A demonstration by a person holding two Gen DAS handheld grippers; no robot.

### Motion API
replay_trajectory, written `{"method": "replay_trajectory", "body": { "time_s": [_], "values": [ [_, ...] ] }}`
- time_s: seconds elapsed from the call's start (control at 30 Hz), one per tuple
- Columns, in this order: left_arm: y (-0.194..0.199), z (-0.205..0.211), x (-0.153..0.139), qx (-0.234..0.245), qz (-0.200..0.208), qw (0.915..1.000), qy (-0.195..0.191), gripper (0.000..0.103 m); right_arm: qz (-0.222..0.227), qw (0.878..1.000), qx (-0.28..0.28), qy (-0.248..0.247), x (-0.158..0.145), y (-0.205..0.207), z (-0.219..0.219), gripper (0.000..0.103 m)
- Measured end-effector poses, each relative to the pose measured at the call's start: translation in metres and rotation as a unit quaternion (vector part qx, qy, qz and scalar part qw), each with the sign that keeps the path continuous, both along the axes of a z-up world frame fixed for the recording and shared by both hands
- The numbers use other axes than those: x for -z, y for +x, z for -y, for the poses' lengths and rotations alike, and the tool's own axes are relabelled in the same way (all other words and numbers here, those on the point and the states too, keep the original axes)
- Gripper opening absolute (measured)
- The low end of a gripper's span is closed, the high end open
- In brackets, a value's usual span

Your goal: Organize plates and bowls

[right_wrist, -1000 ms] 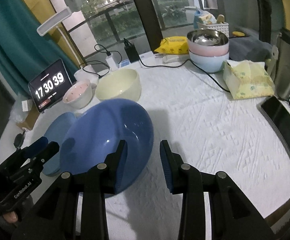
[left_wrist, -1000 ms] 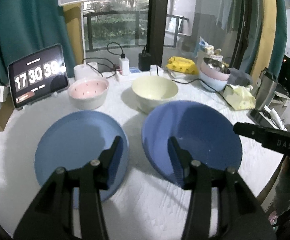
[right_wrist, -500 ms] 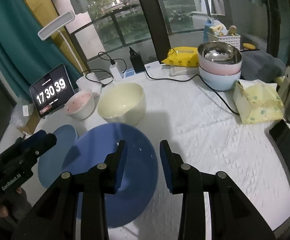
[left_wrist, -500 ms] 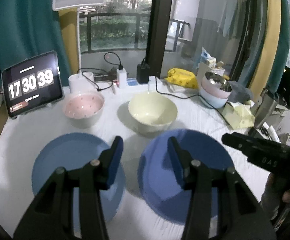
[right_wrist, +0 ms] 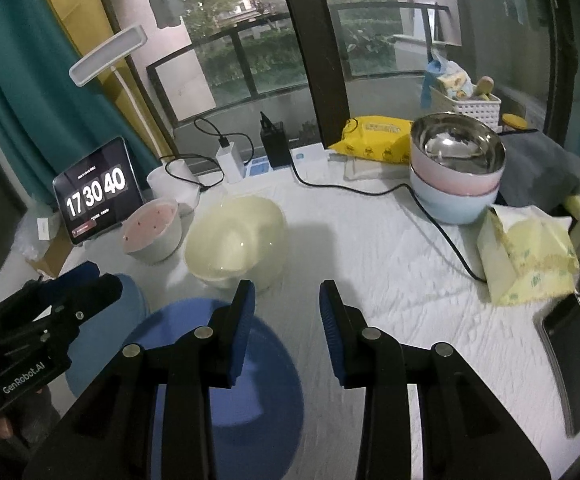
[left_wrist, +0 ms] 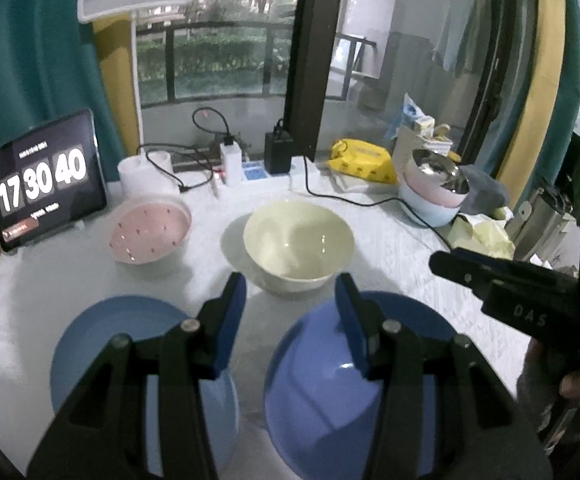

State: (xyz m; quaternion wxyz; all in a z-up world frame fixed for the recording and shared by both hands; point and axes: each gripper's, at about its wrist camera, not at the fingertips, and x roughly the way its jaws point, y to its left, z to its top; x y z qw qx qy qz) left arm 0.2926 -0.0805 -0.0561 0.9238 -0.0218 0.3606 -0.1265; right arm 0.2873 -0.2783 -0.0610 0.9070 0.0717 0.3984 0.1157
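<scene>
Two blue plates lie side by side on the white table: a light blue plate (left_wrist: 130, 340) (right_wrist: 90, 380) on the left and a darker blue plate (left_wrist: 330, 392) (right_wrist: 246, 392) on the right. Behind them stand a cream bowl (left_wrist: 298, 236) (right_wrist: 234, 236) and a pink bowl (left_wrist: 150, 232) (right_wrist: 152, 232). My left gripper (left_wrist: 292, 304) hovers open over the gap between the plates, holding nothing. My right gripper (right_wrist: 288, 308) is open and empty above the darker plate's far right edge. Each gripper shows in the other's view: the right gripper (left_wrist: 490, 276), the left gripper (right_wrist: 70, 292).
A stack of a steel, a pink and a pale blue bowl (right_wrist: 458, 168) stands at the back right. A tissue pack (right_wrist: 526, 256) and a phone (right_wrist: 574, 356) lie on the right, a tablet clock (left_wrist: 46, 184) at back left. Cables and chargers (left_wrist: 230, 160) line the window edge.
Both grippers have drawn back from the plates, which now sit lower and smaller in both views. Their jaw gaps are unchanged. No dish has moved.
</scene>
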Motion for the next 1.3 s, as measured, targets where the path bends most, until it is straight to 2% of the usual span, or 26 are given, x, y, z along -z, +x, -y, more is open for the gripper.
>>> {"method": "replay_trajectory", "body": {
  "time_s": [0.27, 0.4, 0.77, 0.87, 1.03, 1.2, 1.3],
  "values": [
    [0.033, -0.005, 0.011, -0.009, -0.048, 0.9985, -0.026, 0.048, -0.020, 0.999, -0.016, 0.027, 0.011, 0.032, -0.001, 0.035],
    [0.049, -0.006, 0.015, -0.011, -0.065, 0.9973, -0.034, 0.048, -0.026, 0.999, -0.019, 0.024, 0.014, 0.048, -0.004, 0.035],
    [0.095, -0.001, 0.034, -0.018, -0.119, 0.9926, -0.014, 0.048, -0.075, 0.996, -0.037, 0.015, 0.028, 0.098, -0.015, 0.035],
    [0.108, 0.000, 0.043, -0.017, -0.145, 0.9891, -0.021, 0.048, -0.088, 0.995, -0.053, 0.010, 0.034, 0.110, -0.022, 0.035],
    [0.128, -0.001, 0.063, -0.025, -0.200, 0.9792, -0.025, 0.048, -0.134, 0.989, -0.068, 0.008, 0.044, 0.134, -0.029, 0.035],
    [0.137, 0.001, 0.071, -0.029, -0.211, 0.9769, -0.016, 0.048, -0.172, 0.981, -0.084, 0.014, 0.054, 0.151, -0.031, 0.035],
    [0.143, 0.001, 0.076, -0.026, -0.227, 0.9733, -0.021, 0.048, -0.175, 0.981, -0.085, 0.023, 0.059, 0.164, -0.027, 0.035]
  ]
}}
